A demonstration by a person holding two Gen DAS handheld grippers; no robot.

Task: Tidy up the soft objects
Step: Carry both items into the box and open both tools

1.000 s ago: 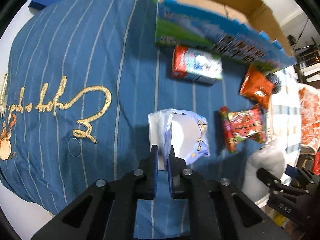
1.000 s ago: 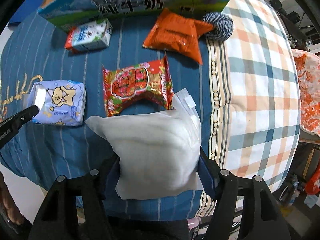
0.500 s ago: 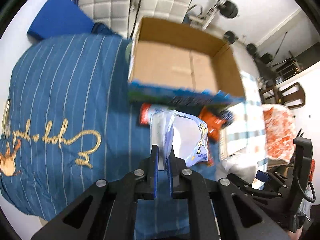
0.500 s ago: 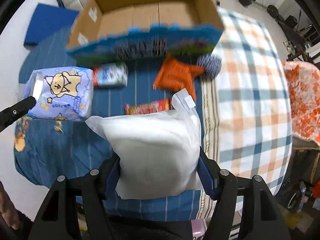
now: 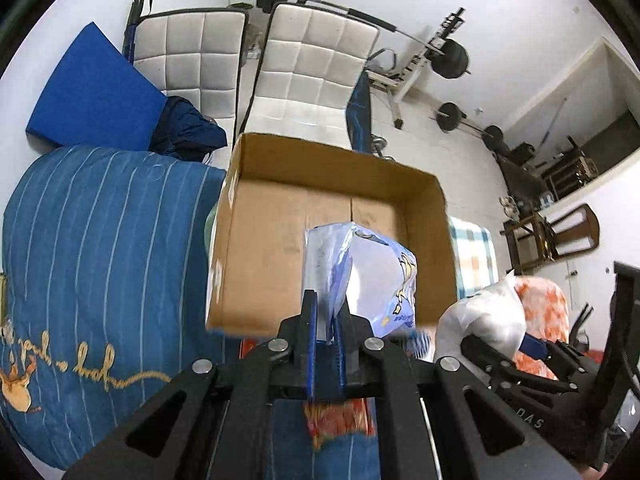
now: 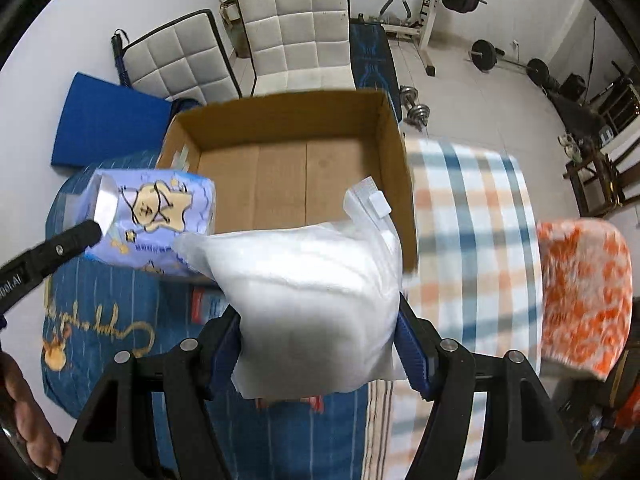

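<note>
flanking a cardboard box (image 6: 288, 168) on blue bedding (image 5: 100, 240), both tools clamp soft packs.

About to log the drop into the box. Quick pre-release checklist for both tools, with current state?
1. Left tool shut on the purple tissue pack, pinching only its plastic edge: ok, though a thin hold.
2. Right tool shut on the white padded pouch, squeezed across its width: ok.
3. Cardboard box open, visible floor bare: ok.
4. Tissue pack over the box opening: ok in the left wrist view; near the box's left edge in the right wrist view.
5. Pouch past the near wall: cannot tell.
6. The two items apart: cannot tell; they overlap in the right wrist view.
</note>
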